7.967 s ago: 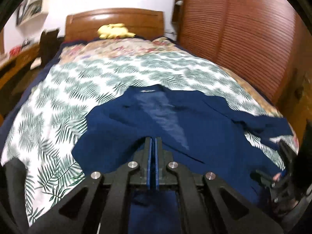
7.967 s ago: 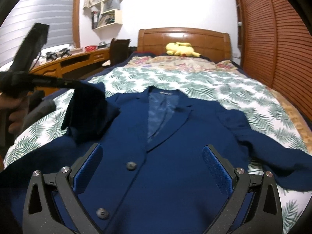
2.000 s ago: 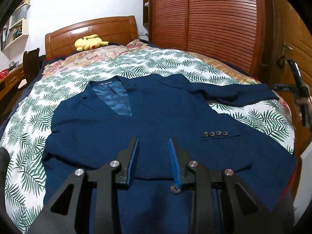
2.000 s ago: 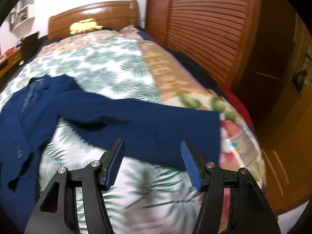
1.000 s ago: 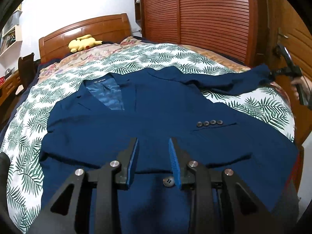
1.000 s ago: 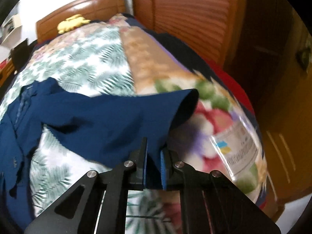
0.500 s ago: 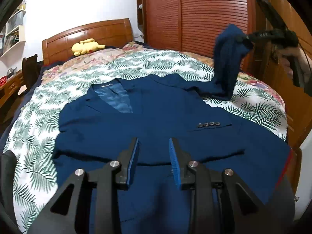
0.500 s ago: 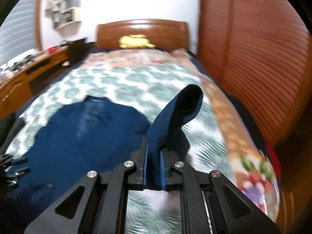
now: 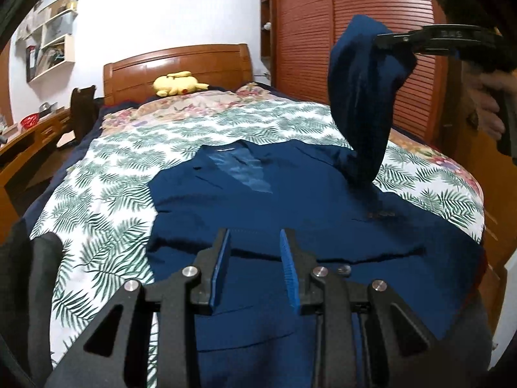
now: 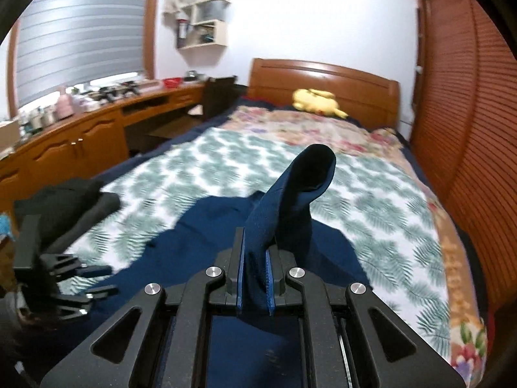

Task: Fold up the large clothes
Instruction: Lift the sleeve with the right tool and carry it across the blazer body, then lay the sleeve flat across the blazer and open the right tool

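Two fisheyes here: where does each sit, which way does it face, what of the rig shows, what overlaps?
Left wrist: on the left claw, facing up the bed to the headboard; its open fingers over the jacket, the right claw and hand at right.
Right wrist: on the right claw, facing headboard and desk; shut on the raised sleeve, left claw at left.
Shared: bed, jacket, sleeve, yellow plush, each other's claw.
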Demonstrator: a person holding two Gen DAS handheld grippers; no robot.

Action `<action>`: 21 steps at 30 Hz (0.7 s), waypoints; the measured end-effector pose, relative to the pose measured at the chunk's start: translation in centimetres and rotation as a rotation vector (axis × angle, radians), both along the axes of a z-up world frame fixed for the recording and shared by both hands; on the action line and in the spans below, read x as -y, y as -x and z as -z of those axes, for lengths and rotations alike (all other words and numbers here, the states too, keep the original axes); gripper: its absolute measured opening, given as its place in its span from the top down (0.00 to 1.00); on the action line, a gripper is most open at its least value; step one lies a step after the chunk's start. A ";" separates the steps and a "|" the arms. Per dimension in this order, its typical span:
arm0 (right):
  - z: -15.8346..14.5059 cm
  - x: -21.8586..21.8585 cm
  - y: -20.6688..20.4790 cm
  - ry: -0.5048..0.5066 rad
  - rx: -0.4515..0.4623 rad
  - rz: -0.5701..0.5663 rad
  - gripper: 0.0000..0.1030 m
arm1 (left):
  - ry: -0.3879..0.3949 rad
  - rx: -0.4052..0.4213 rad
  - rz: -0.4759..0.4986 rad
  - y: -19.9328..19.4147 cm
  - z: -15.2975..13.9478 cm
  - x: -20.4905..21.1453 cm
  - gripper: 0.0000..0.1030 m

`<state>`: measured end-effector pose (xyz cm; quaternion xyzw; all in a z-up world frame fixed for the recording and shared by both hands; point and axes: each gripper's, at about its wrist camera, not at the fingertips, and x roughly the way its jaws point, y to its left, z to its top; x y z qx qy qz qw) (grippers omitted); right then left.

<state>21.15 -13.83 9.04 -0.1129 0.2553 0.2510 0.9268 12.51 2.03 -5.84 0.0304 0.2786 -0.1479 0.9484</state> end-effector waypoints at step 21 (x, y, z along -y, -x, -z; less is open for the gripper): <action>12.5 -5.0 6.0 0.055 -0.266 -0.134 0.92 | 0.031 0.023 -0.056 0.4 -0.7 -3.0 0.71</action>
